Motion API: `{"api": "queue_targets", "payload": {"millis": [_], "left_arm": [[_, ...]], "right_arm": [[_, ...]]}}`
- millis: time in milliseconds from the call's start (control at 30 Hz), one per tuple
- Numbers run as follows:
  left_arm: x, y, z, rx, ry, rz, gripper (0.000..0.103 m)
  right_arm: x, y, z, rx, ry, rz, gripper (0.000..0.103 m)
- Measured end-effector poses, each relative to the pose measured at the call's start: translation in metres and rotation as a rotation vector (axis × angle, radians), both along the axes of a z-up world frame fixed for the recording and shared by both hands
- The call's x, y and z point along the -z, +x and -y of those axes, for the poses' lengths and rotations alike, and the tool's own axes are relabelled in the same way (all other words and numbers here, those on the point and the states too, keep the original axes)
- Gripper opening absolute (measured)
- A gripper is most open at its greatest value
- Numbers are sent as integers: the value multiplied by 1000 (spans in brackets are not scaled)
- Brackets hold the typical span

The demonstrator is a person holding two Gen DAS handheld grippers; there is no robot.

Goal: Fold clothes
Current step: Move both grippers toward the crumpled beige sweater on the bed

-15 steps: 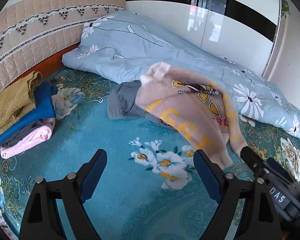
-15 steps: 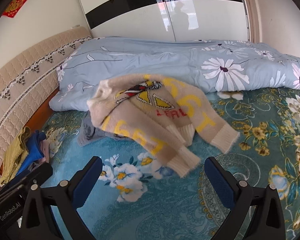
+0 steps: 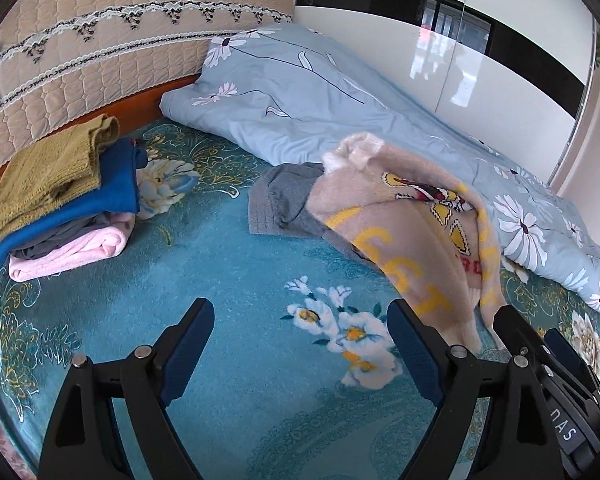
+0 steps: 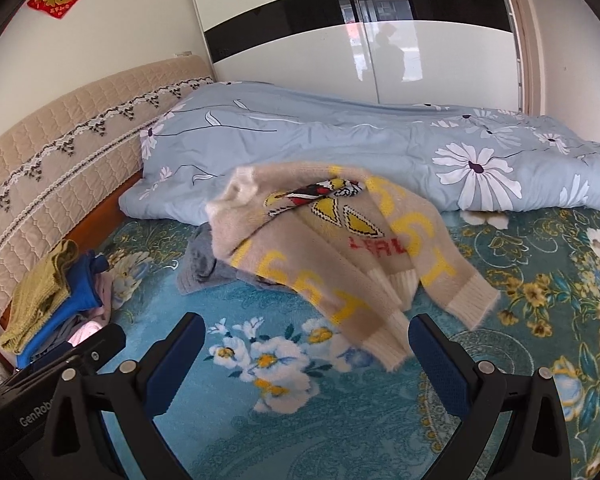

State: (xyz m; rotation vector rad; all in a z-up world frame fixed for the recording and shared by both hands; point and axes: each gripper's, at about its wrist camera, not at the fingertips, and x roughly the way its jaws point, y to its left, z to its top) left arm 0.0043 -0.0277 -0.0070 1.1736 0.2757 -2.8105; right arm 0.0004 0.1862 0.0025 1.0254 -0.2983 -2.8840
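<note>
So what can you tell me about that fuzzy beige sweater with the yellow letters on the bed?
The beige sweater looks like soft, fuzzy knit. It has big yellow letters, a yellow, red and black picture, red writing, and paler ribbed cuffs on its sleeves. It is not folded: it lies crumpled in a heap on the teal flowered bedspread, partly on top of a grey garment, just in front of the light blue quilt. No gripper touches it.

grey garment [image 3: 284, 200] half hidden under beige sweater [image 3: 400, 232], sweater's cuffs motion-blurred, quilt [image 4: 500, 168] cut off right

Left gripper [image 3: 300, 354], right gripper [image 4: 308, 354] — black frames, blue pads, silver screws
</note>
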Motion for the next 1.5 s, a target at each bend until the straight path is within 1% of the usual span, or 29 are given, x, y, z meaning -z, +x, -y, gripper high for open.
{"api": "queue_targets", "payload": {"millis": [167, 400, 567, 667, 833, 900, 1200, 1500], "left_arm": [[0, 0, -2, -1, -8, -5, 89], [0, 0, -1, -6, -11, -8, 89], [1, 0, 1, -14, -4, -7, 89], [2, 1, 2, -18, -2, -8, 89], [2, 1, 1, -14, -4, -7, 89], [3, 0, 0, -11, -6, -4, 89], [6, -4, -1, -14, -9, 8, 89], [15, -12, 1, -28, -16, 22, 89]], "right_arm": [[-2, 2, 0, -1, 8, -6, 103], [-9, 4, 5, -8, 69, -39, 103], [-10, 4, 7, -50, 50, -72, 103], [-10, 5, 8, -55, 56, -95, 103], [-8, 3, 4, -91, 2, -90, 103], [-8, 3, 5, -96, 2, -91, 103], [-8, -2, 9, -110, 47, -106, 103], [-2, -12, 13, -121, 82, -102, 103]]}}
